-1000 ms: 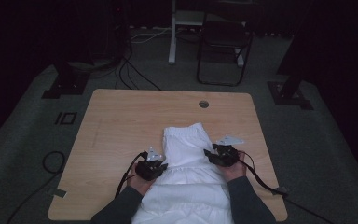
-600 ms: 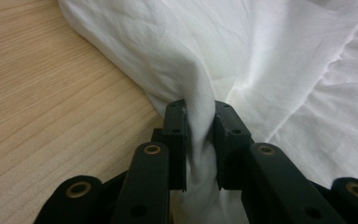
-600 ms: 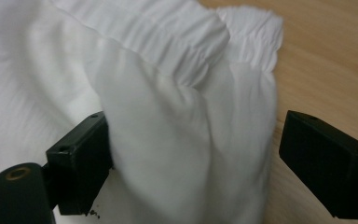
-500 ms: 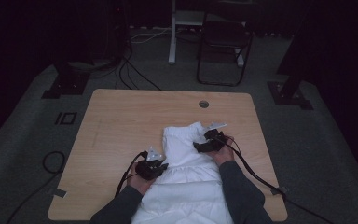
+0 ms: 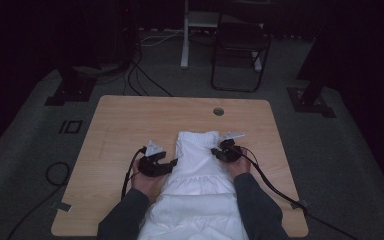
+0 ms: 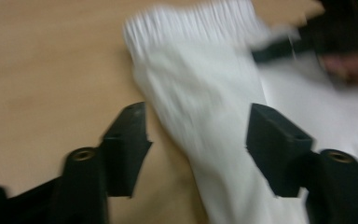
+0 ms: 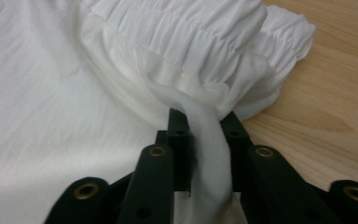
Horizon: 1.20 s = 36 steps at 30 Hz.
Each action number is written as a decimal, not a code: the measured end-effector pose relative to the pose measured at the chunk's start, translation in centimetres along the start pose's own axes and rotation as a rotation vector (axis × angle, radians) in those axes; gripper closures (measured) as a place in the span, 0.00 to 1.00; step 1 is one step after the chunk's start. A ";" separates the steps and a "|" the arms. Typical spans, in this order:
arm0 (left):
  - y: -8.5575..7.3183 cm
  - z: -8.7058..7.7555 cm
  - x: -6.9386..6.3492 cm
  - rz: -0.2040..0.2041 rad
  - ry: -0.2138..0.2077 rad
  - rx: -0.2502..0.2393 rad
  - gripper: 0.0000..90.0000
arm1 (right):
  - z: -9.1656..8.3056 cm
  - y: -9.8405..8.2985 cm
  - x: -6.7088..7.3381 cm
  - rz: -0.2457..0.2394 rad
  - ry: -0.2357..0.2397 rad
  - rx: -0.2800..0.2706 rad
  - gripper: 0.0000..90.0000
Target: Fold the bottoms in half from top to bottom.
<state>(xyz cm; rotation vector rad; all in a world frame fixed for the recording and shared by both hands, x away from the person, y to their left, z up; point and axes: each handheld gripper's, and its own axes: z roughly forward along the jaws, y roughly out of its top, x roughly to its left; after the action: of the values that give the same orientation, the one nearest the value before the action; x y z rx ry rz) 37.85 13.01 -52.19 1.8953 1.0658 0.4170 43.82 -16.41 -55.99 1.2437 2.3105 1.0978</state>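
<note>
A white garment [image 5: 196,170] with a gathered top band lies on the wooden table [image 5: 130,120] and runs toward the person. My left gripper [image 5: 173,163] is at its left edge. Its jaws have just been opening and stand open [image 6: 198,112], with a fold of the garment [image 6: 200,60] between them, untouched by the pads. My right gripper [image 5: 215,151] is at the garment's right edge below the band. Its jaws have just been closing and are shut [image 7: 204,116] on a pinched strip of the white cloth [image 7: 74,93].
A round cable hole [image 5: 218,111] sits near the table's far edge. Bare wood [image 7: 335,93] lies to either side of the garment. On the floor behind the table are a dark chair [image 5: 240,55], stand bases and loose cables [image 5: 145,80].
My right gripper moved forward along the garment's right edge toward the gathered band and closed on cloth. My left gripper shifted slightly forward and opened.
</note>
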 end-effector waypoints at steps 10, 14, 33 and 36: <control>1.1 7.1 0.1 -0.001 0.072 0.142 0.27 | 0.0 -0.3 0.0 0.019 0.004 -0.018 0.91; 0.8 7.7 0.5 0.014 0.078 0.165 0.26 | 0.0 -0.3 0.0 0.024 0.004 -0.021 0.91; 6.5 7.7 1.4 0.056 -0.039 0.235 0.93 | -0.4 2.6 -1.3 0.091 0.016 -0.036 0.95; 9.1 6.7 1.5 0.092 -0.026 0.179 0.93 | -1.7 5.0 -1.6 0.077 -0.002 -0.092 0.95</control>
<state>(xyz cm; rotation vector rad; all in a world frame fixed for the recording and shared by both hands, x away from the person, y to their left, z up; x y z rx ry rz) 47.64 8.51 -48.41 2.1083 1.0303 0.3581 46.65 -16.90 -51.31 1.3079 2.2007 1.2127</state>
